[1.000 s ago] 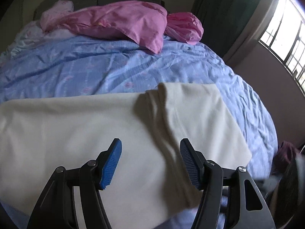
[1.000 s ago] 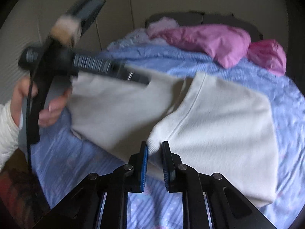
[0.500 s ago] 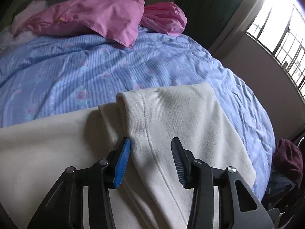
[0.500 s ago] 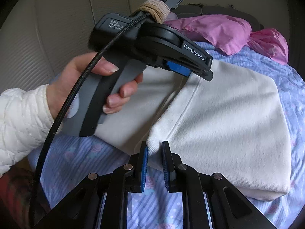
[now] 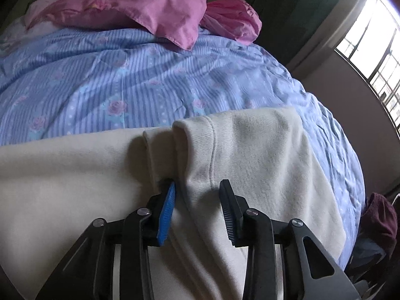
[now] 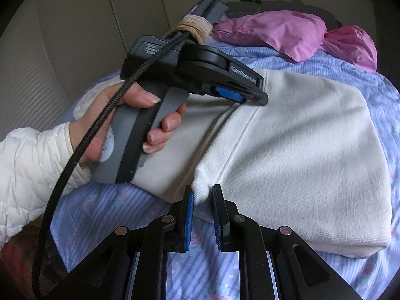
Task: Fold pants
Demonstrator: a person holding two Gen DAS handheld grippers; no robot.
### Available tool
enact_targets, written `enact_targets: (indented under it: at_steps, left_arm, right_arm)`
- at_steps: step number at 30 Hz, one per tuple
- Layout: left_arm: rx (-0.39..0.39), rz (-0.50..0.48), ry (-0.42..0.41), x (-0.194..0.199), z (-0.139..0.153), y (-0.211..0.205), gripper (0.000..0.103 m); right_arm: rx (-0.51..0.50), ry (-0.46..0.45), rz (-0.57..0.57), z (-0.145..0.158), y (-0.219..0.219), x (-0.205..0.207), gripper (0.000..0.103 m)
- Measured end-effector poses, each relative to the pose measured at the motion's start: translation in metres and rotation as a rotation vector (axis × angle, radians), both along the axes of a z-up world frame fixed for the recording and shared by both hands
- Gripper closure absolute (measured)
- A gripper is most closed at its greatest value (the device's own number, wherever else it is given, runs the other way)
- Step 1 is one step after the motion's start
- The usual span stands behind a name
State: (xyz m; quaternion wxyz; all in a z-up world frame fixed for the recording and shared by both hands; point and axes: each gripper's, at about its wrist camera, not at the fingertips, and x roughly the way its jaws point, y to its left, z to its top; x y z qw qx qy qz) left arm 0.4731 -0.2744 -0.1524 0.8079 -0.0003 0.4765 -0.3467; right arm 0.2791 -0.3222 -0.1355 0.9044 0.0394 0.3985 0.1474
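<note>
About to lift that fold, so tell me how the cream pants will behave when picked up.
Probably floppy: the cream pants already bend softly over themselves on the bed. The thick, ribbed knit suggests some weight and little slip. The right gripper pinches one corner, the left gripper's jaws are closing on the fold, so the middle may sag.

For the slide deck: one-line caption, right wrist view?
Right gripper pinches cream pants corner while left gripper closes on the folded edge.

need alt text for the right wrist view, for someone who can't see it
The right gripper pinches a corner of cream pants lying folded on a blue floral bedsheet. At left, a hand in a white quilted sleeve holds the left gripper over the pants.
</note>
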Motion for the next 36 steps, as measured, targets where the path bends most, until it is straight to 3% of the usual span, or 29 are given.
enact_targets:
  at_steps: [3, 10, 13, 17, 21, 25, 28, 29, 31, 32, 36]
  left_arm:
    - [-0.014, 0.013, 0.027, 0.003, 0.003, 0.001, 0.095]
    - [-0.039, 0.053, -0.067, -0.003, 0.045, 0.019, 0.095]
    - [0.017, 0.074, -0.049, 0.004, 0.037, 0.016, 0.095]
    - [0.040, 0.085, 0.026, 0.009, 0.013, 0.020, 0.095]
    - [0.023, 0.100, 0.052, 0.008, 0.001, 0.025, 0.088]
    - [0.017, 0.099, 0.075, 0.007, -0.001, 0.027, 0.066]
    - [0.025, 0.100, 0.071, 0.005, -0.003, 0.024, 0.062]
    - [0.034, 0.098, 0.068, 0.005, -0.004, 0.021, 0.063]
    - [0.054, 0.088, 0.051, 0.003, -0.005, 0.015, 0.064]
    - [0.052, 0.078, 0.053, 0.002, -0.006, 0.014, 0.072]
    - [0.013, 0.088, 0.078, 0.006, -0.006, 0.018, 0.085]
  right_arm:
    - [-0.001, 0.002, -0.003, 0.001, 0.000, 0.000, 0.087]
    - [0.002, -0.050, -0.008, 0.024, 0.002, -0.010, 0.087]
    - [0.037, -0.042, 0.004, 0.029, 0.006, -0.007, 0.087]
    - [0.021, 0.045, 0.020, 0.008, 0.010, 0.004, 0.087]
    - [0.016, 0.062, 0.018, 0.000, 0.007, 0.003, 0.087]
    - [-0.020, 0.059, 0.012, 0.001, 0.008, 0.003, 0.085]
    - [-0.058, 0.057, 0.012, 0.001, 0.013, 0.004, 0.071]
    - [-0.076, 0.054, 0.015, 0.001, 0.016, 0.004, 0.064]
    - [-0.115, 0.048, 0.021, 0.000, 0.022, 0.004, 0.061]
    - [-0.134, 0.046, 0.025, -0.001, 0.025, 0.004, 0.060]
    - [-0.195, 0.041, 0.028, -0.011, 0.028, 0.010, 0.060]
